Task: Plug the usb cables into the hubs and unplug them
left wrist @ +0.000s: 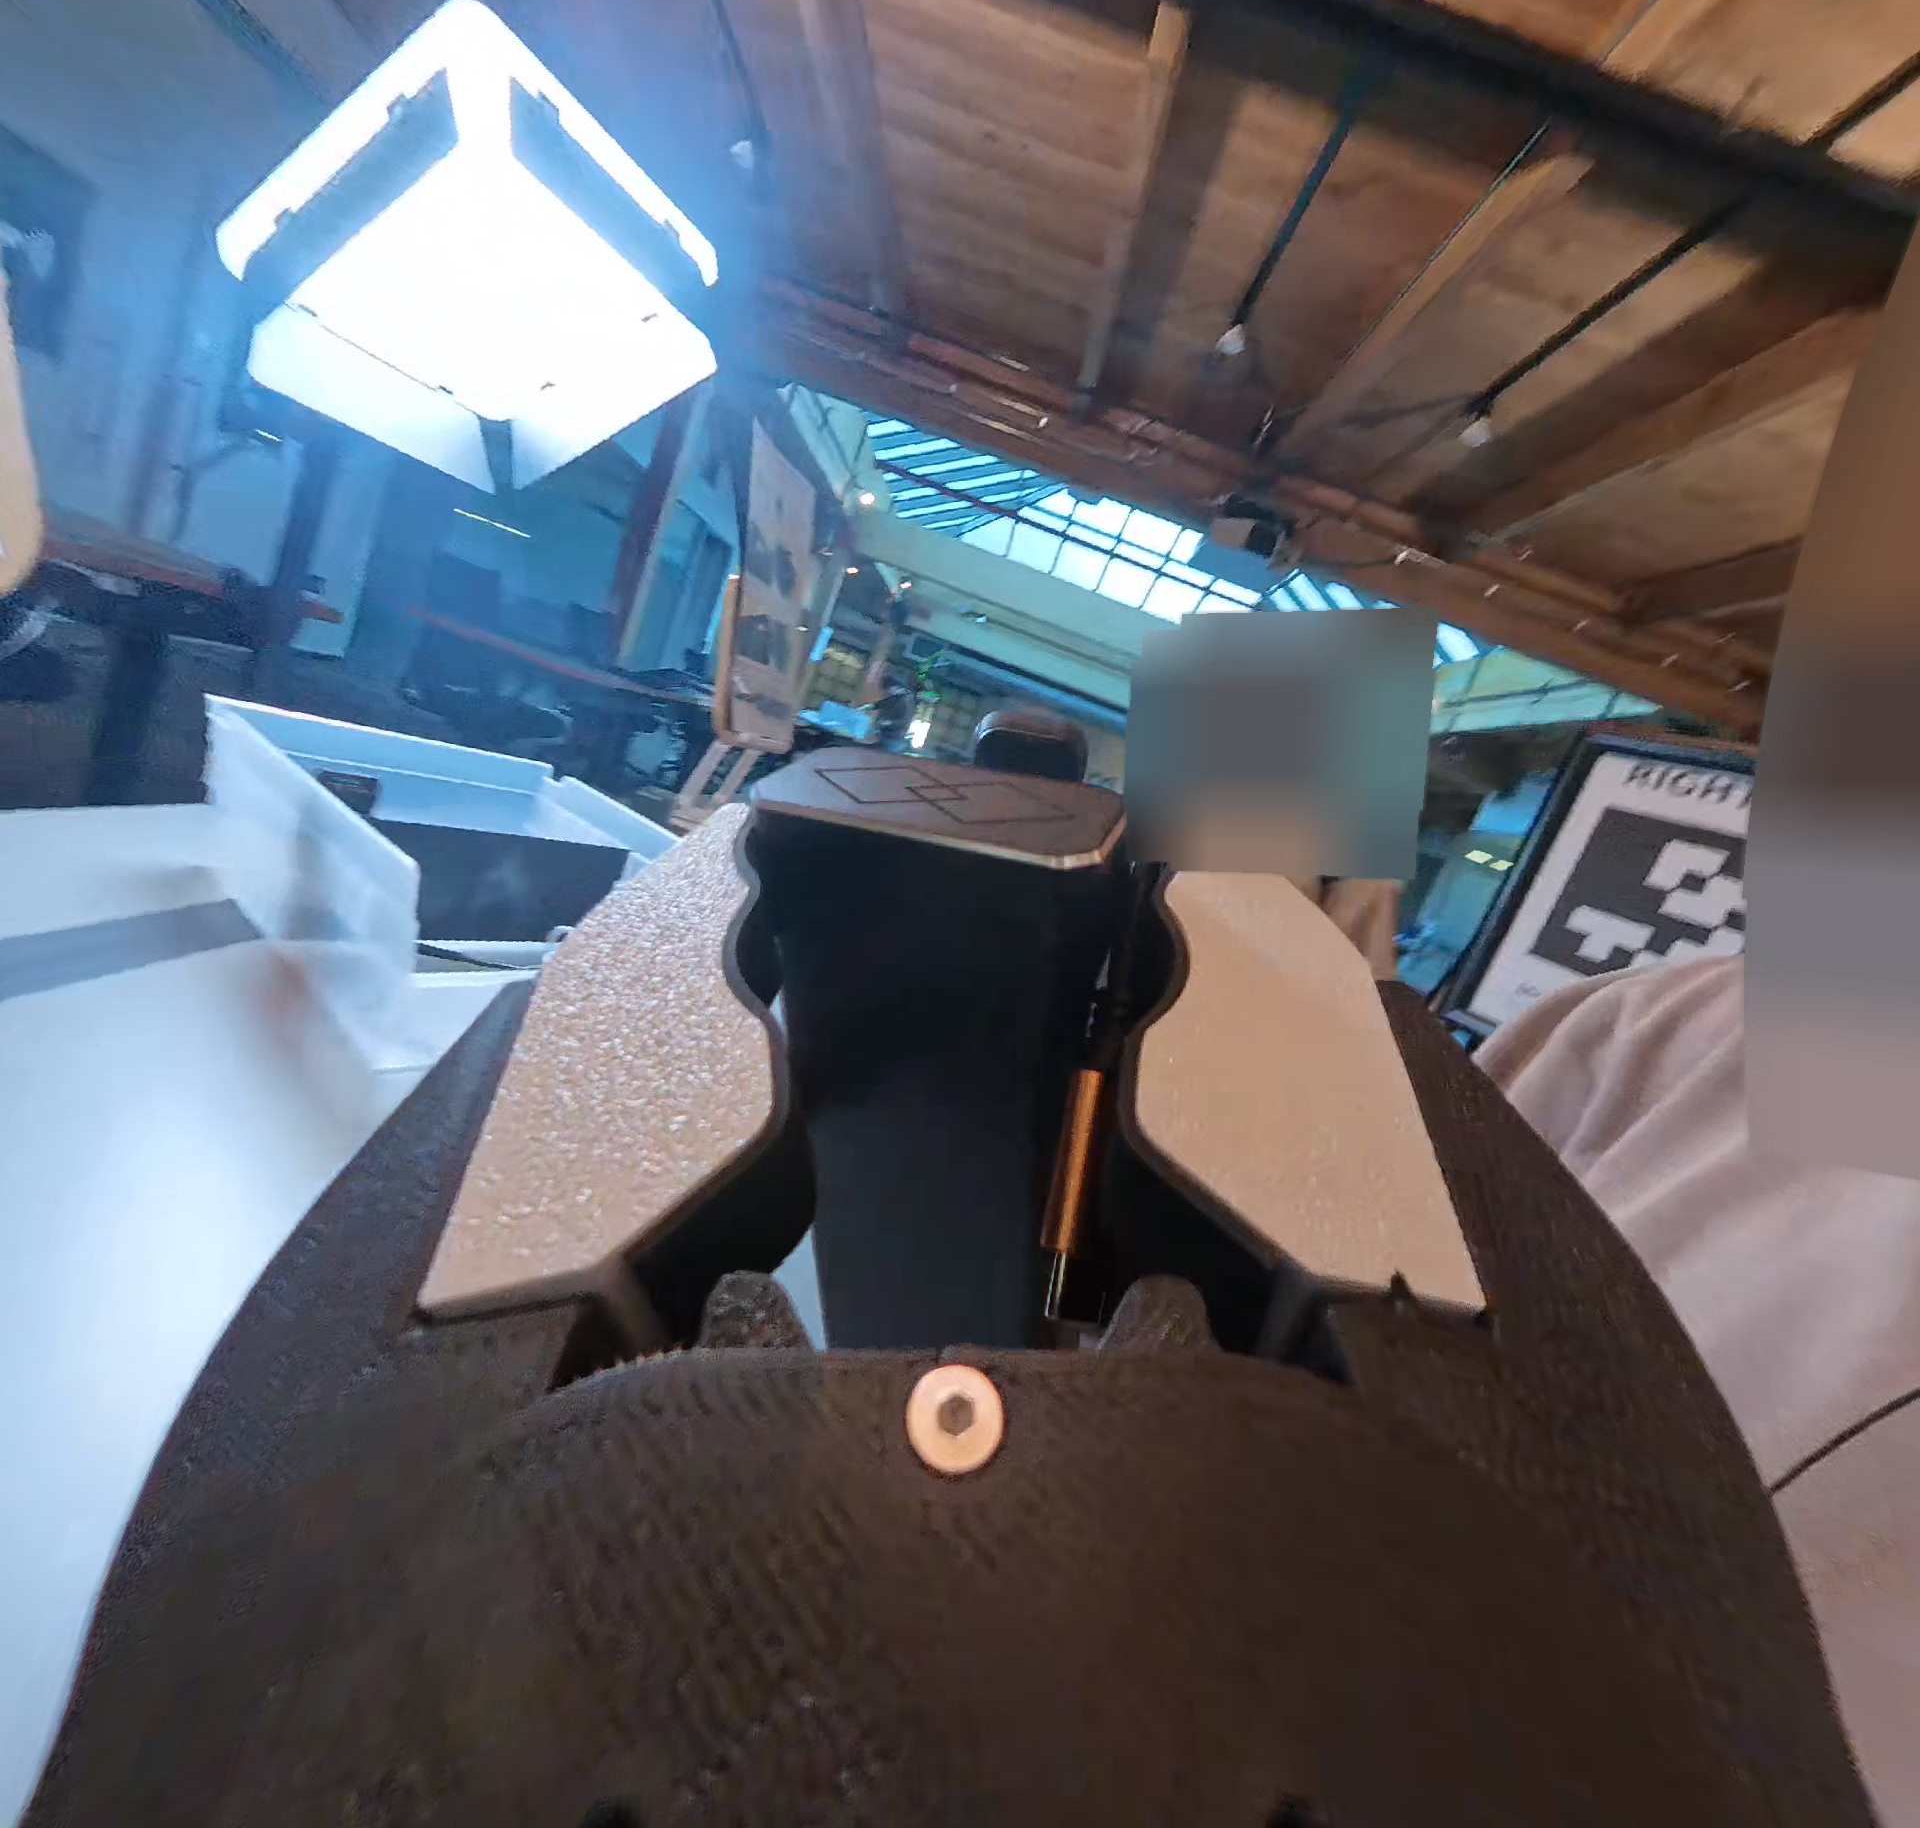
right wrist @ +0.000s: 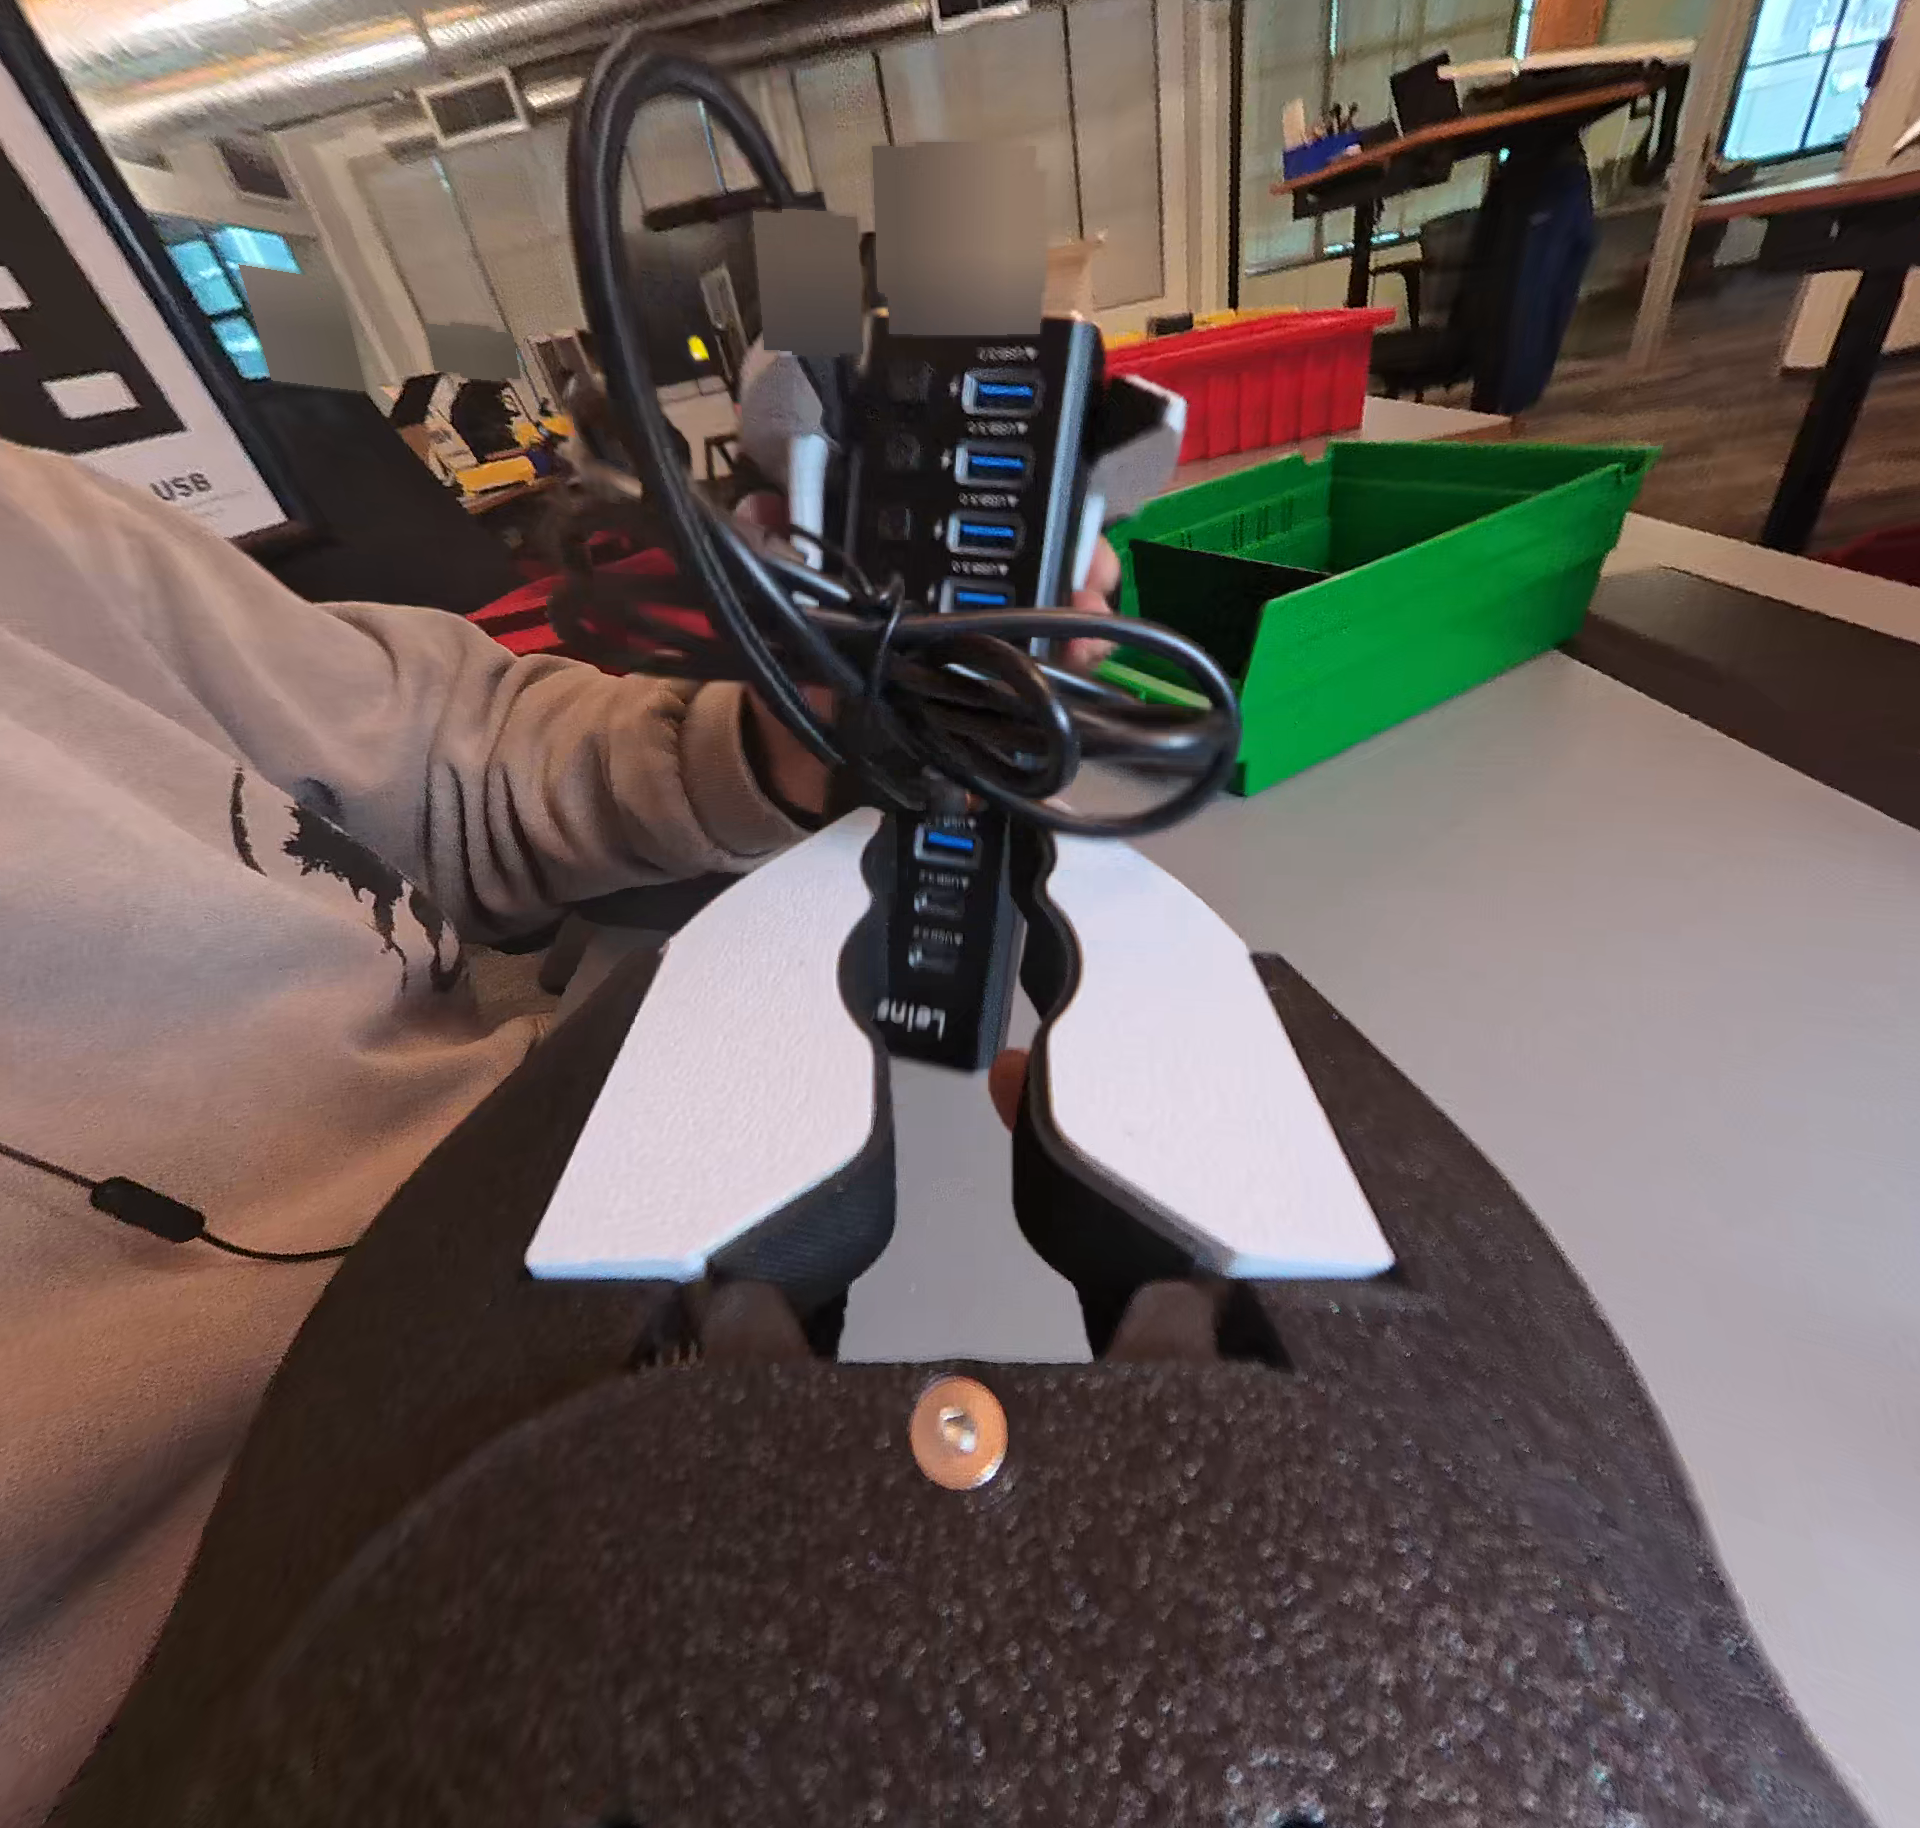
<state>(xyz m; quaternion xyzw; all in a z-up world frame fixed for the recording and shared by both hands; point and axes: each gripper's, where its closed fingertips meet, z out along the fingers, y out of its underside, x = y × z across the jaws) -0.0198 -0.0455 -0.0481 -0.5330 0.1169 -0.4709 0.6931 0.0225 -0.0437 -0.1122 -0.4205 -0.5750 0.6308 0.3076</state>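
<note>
Claws both clamped on one black USB hub (right wrist: 961, 490), left claw (left wrist: 940, 905) far end, right claw (right wrist: 951, 957) near; tangled cable (right wrist: 935, 698) risks snagging, twisting hub loose.

Left wrist view tilts upward, close behind the black hub (left wrist: 935, 999), toward wooden ceiling beams (left wrist: 1351, 168). Right wrist view faces level across the worktop (right wrist: 1507, 947), sharing that hub (right wrist: 971, 573).

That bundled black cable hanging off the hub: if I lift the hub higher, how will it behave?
Likely floppy: the black cable sags in loose loops across the hub. It will probably swing and may snag the right hand-held gripper. A thin tie seems to bunch it, so it should stay bundled.
</note>
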